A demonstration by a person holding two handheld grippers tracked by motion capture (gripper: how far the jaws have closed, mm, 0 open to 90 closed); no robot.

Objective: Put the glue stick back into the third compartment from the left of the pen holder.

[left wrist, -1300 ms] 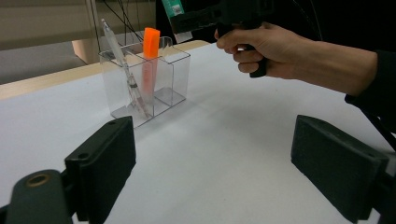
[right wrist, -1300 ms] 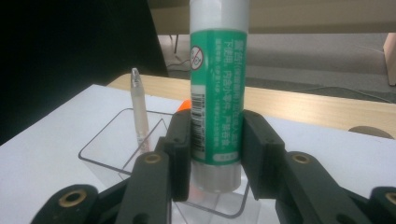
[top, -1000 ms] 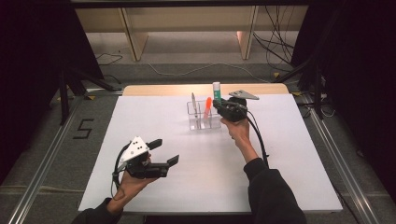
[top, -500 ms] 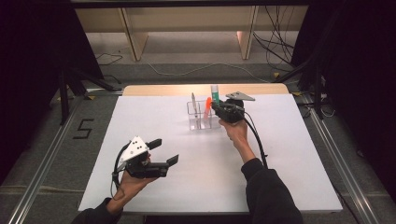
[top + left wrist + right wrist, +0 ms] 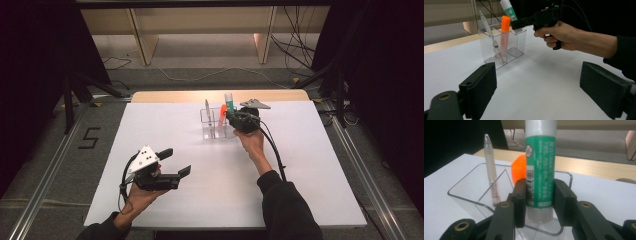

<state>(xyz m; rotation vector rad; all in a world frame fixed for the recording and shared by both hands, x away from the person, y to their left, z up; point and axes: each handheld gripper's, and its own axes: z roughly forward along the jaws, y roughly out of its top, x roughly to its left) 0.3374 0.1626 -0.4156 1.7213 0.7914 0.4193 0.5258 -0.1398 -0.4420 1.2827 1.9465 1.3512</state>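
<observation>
A glue stick (image 5: 540,170) with a green label and white cap stands nearly upright between the jaws of my right gripper (image 5: 540,202), which is shut on it. Its lower end hangs at the rim of a clear plastic organizer (image 5: 212,129) at the table's far middle. In the high view my right gripper (image 5: 230,116) sits at the organizer's right end, glue stick (image 5: 229,100) rising above it. An orange marker (image 5: 222,111) and a clear pen (image 5: 207,107) stand in other compartments. My left gripper (image 5: 176,161) rests near the front left, open and empty.
The white table (image 5: 300,165) has a wooden strip along its far edge. In the left gripper view the organizer (image 5: 499,42) stands ahead, with the right hand and its gripper (image 5: 517,25) at its right. Shelving and cables lie beyond the table.
My right gripper, with the glue stick in it, has edged slightly down and left toward the organizer. The left gripper has stayed where it was.
</observation>
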